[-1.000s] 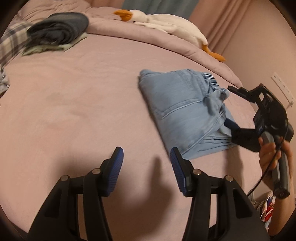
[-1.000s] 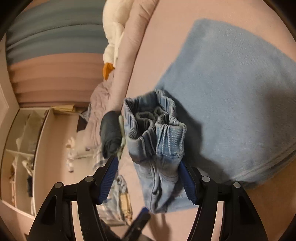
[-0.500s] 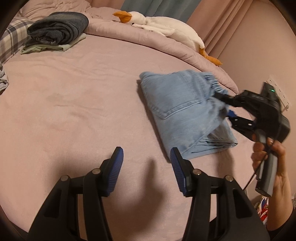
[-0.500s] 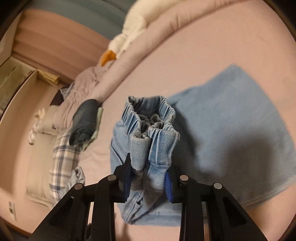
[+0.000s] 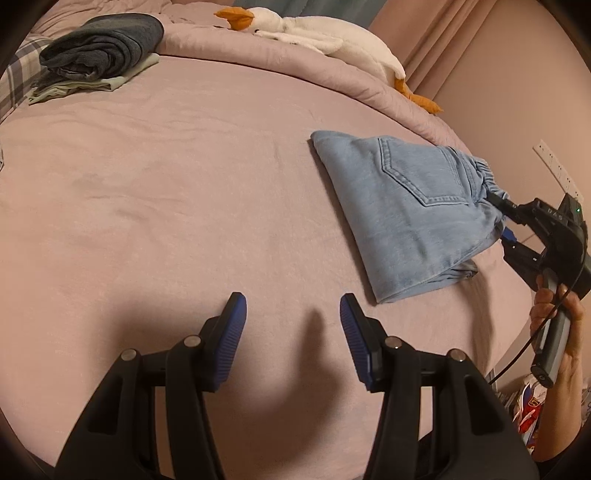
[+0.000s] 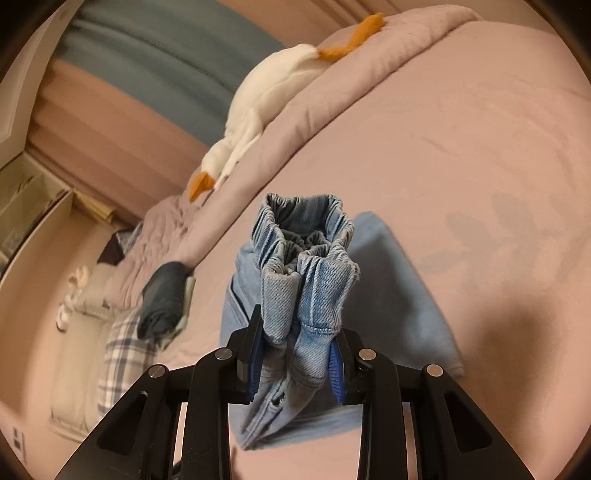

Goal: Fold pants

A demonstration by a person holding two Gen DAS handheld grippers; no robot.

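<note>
Light blue denim pants lie folded on the pink bed, right of centre in the left wrist view, back pocket facing up. Their bunched elastic waistband is lifted off the bed, with my right gripper shut on it and both blue pads pressed into the denim. In the left wrist view that right gripper meets the pants at their right end, held by a hand. My left gripper hovers open over bare sheet near the pants' front corner, with nothing between its fingers.
A white plush goose lies on the rolled quilt at the bed's far edge. A dark folded garment sits on a pale one at the far left, by a plaid cloth. A wall socket is on the right.
My right gripper has closed on the waistband, lifted it and rolled, so the pants' right end has risen off the bed. The left gripper has hardly moved.
</note>
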